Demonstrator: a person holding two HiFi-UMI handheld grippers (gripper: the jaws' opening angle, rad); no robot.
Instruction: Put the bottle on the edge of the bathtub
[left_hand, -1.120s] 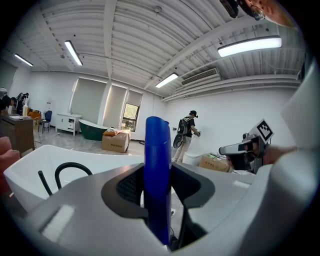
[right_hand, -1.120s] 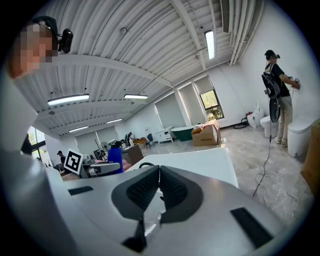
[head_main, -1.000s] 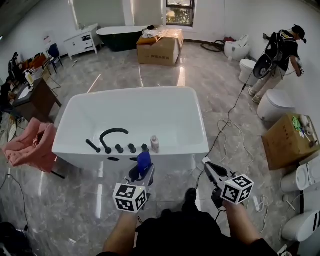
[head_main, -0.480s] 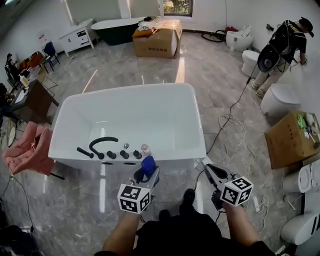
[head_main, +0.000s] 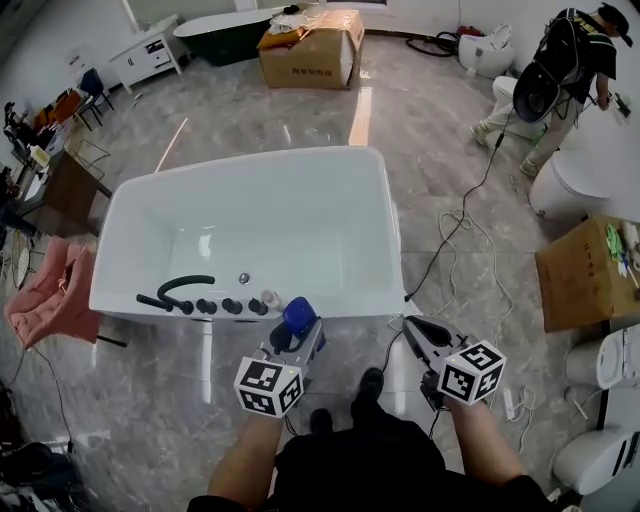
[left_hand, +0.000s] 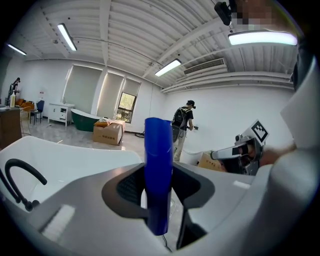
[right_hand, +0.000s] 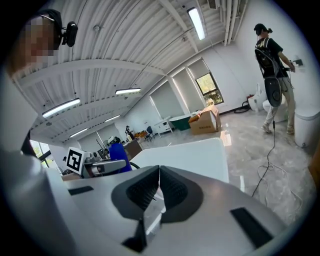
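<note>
Snugly clamped in the left tongs (left_hand: 159, 197) — a solid-blue, upright bottle (left_hand: 158, 150); right tongs (right_hand: 159, 186) closed, empty.

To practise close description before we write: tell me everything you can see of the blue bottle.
The blue bottle is plain, opaque and smooth, likely plastic, with straight sides and a flat-looking top; no label or cap shows. It stands upright, clamped in the jaws of the left gripper, in the air by the near rim of the white bathtub.
</note>
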